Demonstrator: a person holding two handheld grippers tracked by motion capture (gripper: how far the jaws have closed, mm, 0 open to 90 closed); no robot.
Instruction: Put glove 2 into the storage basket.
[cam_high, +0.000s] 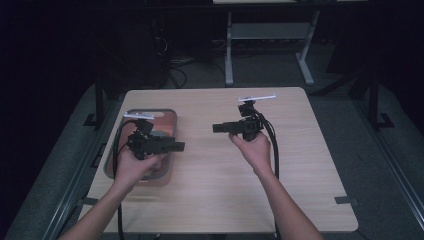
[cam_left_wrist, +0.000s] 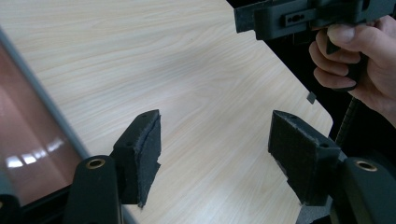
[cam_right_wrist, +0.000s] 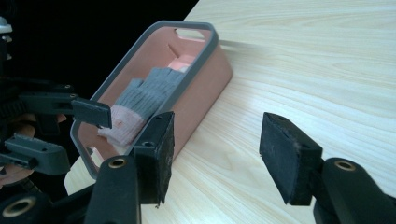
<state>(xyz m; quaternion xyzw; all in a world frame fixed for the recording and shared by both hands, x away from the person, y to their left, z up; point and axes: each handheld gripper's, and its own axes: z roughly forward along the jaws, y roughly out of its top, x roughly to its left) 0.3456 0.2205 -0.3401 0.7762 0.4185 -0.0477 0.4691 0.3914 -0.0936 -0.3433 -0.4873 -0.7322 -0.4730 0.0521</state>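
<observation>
hovering: both grippers held level over the table (cam_high: 215, 190), pointing at each other, nothing in either
left gripper (cam_high: 177, 146): released, jaws apart with bare wood between the pads, sits over the bin's near right edge
right gripper (cam_high: 218, 128): released too, jaws apart and empty, out over open tabletop, well apart from the bin
bin (cam_right_wrist: 212, 70): pink tub with a grey rim, on the table's left side, close to that edge
glove (cam_right_wrist: 144, 95): grey knit with a pink cuff, lying inside the bin, fingers pointing toward the far end; a pink item (cam_right_wrist: 180, 63) lies beyond it
step guess: looks like the glove is just dropped off or about to be picked up, cannot tell which
risk 1: left gripper dipping in could clip the rim and shove the bin toward the table edge
risk 2: soft knit, a shallow pinch may catch only a fold and slip out
risk 3: grippers face each other, so closing the gap carelessly could knock them together
</observation>
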